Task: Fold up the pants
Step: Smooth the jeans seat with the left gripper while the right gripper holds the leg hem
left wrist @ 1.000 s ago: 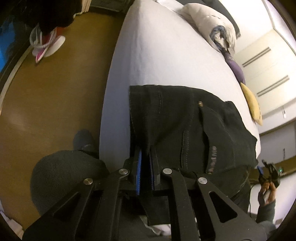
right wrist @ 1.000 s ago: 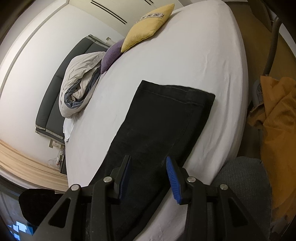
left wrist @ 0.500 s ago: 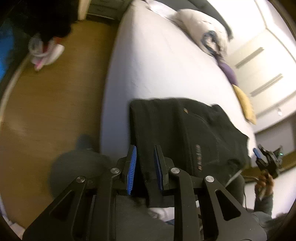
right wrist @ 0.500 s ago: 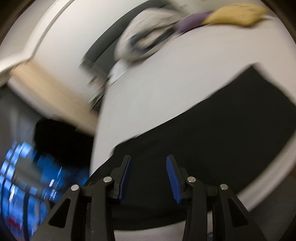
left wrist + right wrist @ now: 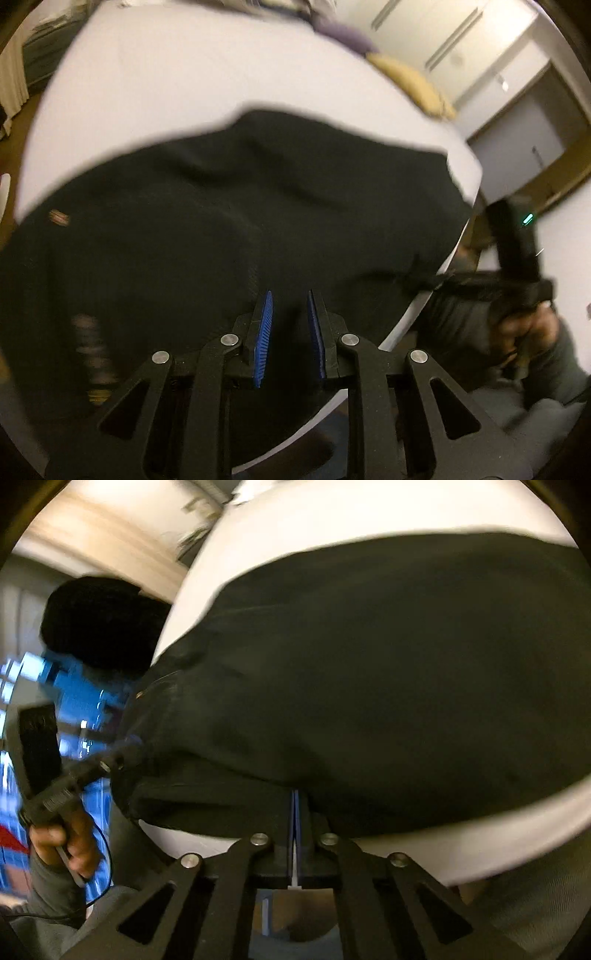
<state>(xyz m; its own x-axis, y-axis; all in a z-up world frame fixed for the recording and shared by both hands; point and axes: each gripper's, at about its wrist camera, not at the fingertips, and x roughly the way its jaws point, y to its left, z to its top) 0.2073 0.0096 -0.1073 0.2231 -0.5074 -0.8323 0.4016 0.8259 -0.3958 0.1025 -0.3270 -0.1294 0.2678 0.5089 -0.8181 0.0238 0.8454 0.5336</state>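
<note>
Denim: black pants (image 5: 229,221) fill mid-frame on white bed (image 5: 184,74)
Feel: limp, weighty (grip doubled edges)
Left gripper (image 5: 290,325): narrowly parted, empty
Right gripper (image 5: 295,812): just clamped on near hem

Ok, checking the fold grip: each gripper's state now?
Left gripper: just opened, over pants, gripping nothing.
Right gripper: just closed on pants edge.

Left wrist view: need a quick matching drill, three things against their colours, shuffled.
Things:
1. pants
2. bed sheet
3. cushion nearest the door

Colours:
a. yellow
b. black
c. white

Pairs: 1-b, 2-c, 3-a
</note>
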